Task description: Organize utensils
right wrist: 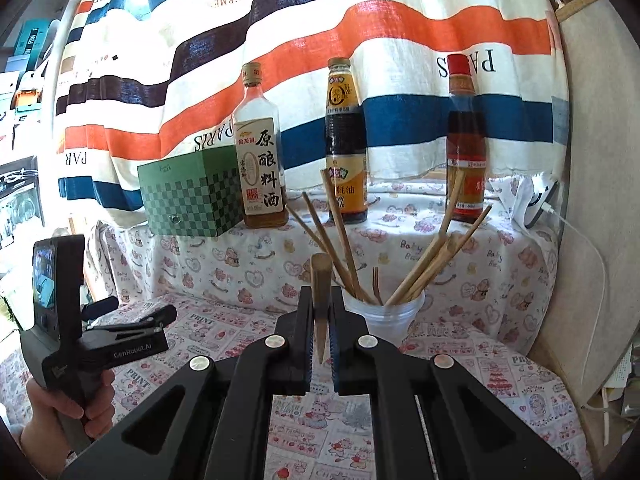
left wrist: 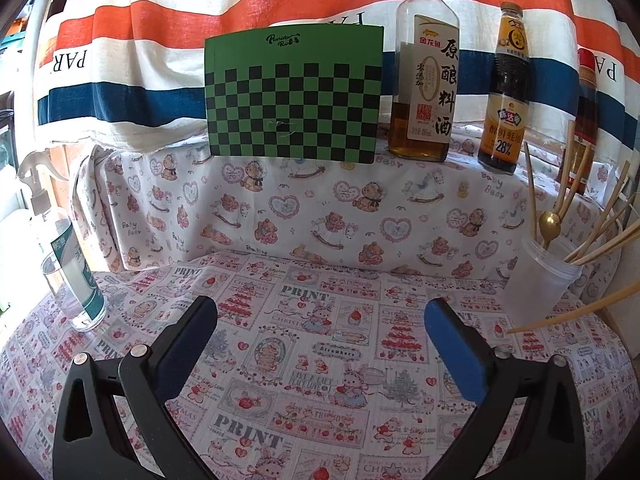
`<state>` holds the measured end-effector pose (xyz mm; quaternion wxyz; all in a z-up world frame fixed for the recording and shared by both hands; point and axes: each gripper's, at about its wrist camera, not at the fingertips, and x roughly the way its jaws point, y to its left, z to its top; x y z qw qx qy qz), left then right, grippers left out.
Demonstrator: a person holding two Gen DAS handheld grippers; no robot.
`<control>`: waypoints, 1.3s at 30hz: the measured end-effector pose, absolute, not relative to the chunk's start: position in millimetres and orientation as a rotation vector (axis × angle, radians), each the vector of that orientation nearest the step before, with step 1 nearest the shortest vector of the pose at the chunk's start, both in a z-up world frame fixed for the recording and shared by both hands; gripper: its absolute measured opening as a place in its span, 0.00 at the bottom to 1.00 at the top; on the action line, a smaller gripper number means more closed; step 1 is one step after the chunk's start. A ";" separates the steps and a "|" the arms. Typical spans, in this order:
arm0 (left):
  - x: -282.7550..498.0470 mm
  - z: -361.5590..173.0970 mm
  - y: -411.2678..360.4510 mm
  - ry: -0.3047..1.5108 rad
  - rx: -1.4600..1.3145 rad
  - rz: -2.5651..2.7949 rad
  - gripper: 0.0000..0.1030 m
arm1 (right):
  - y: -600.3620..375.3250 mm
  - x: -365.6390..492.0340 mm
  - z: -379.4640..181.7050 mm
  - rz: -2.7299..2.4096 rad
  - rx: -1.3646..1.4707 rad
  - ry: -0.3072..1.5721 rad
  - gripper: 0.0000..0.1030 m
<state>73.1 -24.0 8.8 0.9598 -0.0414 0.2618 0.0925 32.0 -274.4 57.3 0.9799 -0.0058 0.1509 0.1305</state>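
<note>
A clear plastic cup (right wrist: pixel 390 320) stands on the patterned tablecloth and holds several wooden chopsticks (right wrist: pixel 424 270) and a fork (right wrist: pixel 375 286). My right gripper (right wrist: pixel 321 300) is shut on a wooden chopstick (right wrist: pixel 320 280), held upright just in front of the cup. In the left wrist view the cup (left wrist: pixel 540 276) is at the right with chopsticks (left wrist: pixel 600 236) and a gold spoon (left wrist: pixel 550 224) in it; the held chopstick (left wrist: pixel 576 310) crosses below it. My left gripper (left wrist: pixel 320 314) is open and empty above the cloth; it also shows in the right wrist view (right wrist: pixel 132 320).
A raised ledge at the back carries a green checkered box (left wrist: pixel 294 94), a cooking wine bottle (left wrist: pixel 426 76), an oyster sauce bottle (left wrist: pixel 506 96) and a red-capped bottle (right wrist: pixel 466 140). A clear spray bottle (left wrist: pixel 66 256) stands at the left. A striped curtain hangs behind.
</note>
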 end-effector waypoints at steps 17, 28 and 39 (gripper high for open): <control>66.4 12.6 -31.0 0.464 -0.083 0.140 1.00 | -281.9 90.2 138.8 0.091 -0.030 0.322 0.07; 66.4 12.8 -29.7 0.457 -0.087 0.140 1.00 | -289.8 132.7 108.4 0.071 -0.018 0.454 0.08; 33.9 50.9 -32.2 0.388 -0.082 0.016 1.00 | -303.6 64.5 129.2 0.137 -0.018 0.277 0.66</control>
